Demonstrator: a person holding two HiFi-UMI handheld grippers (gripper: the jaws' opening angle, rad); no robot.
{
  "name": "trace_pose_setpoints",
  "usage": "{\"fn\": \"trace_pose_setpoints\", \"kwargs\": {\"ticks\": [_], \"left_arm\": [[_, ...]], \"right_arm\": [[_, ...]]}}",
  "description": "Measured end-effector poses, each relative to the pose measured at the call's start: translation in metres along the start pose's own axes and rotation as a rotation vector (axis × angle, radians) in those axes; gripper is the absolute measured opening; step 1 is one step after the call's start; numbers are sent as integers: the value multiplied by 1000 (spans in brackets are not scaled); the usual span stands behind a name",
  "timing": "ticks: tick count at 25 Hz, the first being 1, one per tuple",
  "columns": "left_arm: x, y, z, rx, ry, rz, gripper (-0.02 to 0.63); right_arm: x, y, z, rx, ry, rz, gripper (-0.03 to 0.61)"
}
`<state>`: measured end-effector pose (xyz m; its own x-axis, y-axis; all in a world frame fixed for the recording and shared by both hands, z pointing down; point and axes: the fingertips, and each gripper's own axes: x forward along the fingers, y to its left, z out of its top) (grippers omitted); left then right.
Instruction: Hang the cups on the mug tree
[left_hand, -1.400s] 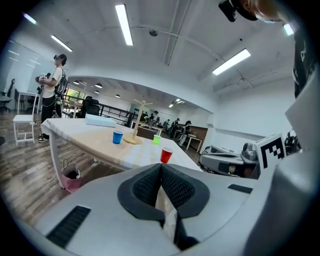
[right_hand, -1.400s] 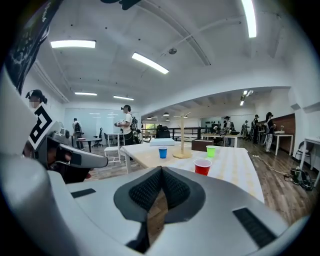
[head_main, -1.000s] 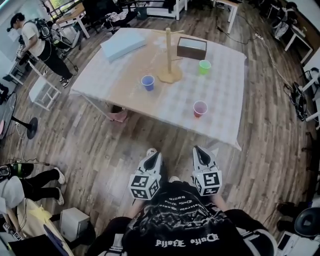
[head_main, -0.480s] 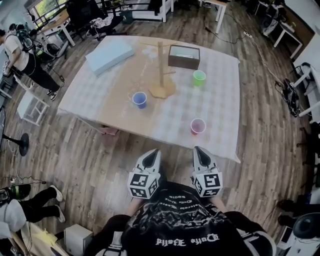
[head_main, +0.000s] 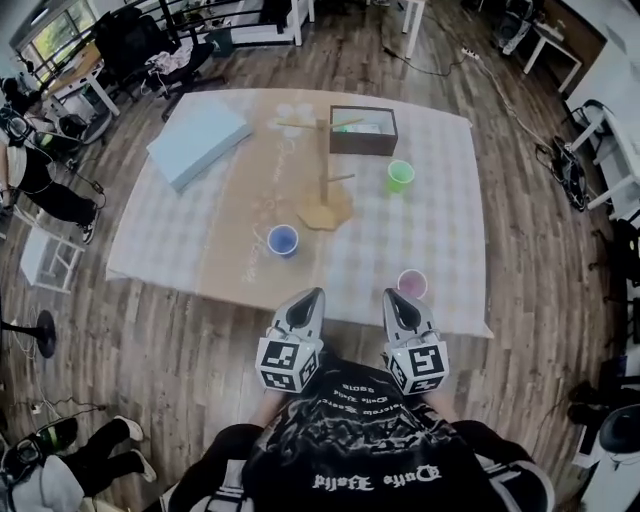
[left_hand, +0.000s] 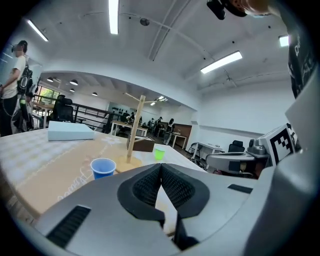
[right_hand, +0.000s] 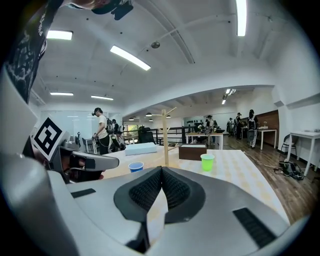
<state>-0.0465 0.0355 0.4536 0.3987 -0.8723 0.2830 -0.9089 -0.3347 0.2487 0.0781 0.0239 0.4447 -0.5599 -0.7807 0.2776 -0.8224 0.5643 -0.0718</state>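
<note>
Seen from above, a person in a black printed shirt stands at the near edge of a table (head_main: 440, 200) covered with a pale checked cloth. The person holds 2 grippers side by side in front of the body. The left gripper (head_main: 311, 295) has its jaws pressed together with nothing between them. The right gripper (head_main: 392, 296) is likewise closed and empty (each gripper's own view shows the ribbed black pads meeting in a single seam). Both point toward the table with their tips at its near edge, and neither touches a cup.

A wooden mug tree (head_main: 322, 170) stands upright near the middle of the table, its pegs bare. 3 cups sit upright on the cloth, none on the tree:
- A blue cup (head_main: 283, 240) is just beside the tree's base, on the near left.
- A green cup (head_main: 400, 176) is to the right of the tree.
- A pink cup (head_main: 412, 284) is close to the near edge, just ahead of the right gripper.

A dark brown open box (head_main: 363, 130) sits behind the tree. A flat light-blue box (head_main: 198, 138) lies at the far left of the table. Another person (head_main: 30, 175) stands on the wood floor, well apart to the left.
</note>
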Motion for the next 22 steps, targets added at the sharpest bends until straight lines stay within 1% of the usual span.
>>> {"fn": "trace_pose_setpoints", "kwargs": {"ticks": [4,8,11,16,20,22], "left_arm": [[22,27,10,13,10,-62,20],[41,48,18,33,14,-126,20],[49,62,22,51,19,-168,20],[63,82,30,56,19,-213,20],[69,86,27,44,34,-241,20],[72,86,26,45,40,-250,20]], "right_arm": [[27,1,15,27,-16,-46,9],[50,-1,20,34,-19,-115,9],[63,-2,25,59,-25,-166,9],[76,0,25,71,-10,-230,9],[74,-18,24,100,3,-297,9],[70,-35,23,117,10,-350,9]]}}
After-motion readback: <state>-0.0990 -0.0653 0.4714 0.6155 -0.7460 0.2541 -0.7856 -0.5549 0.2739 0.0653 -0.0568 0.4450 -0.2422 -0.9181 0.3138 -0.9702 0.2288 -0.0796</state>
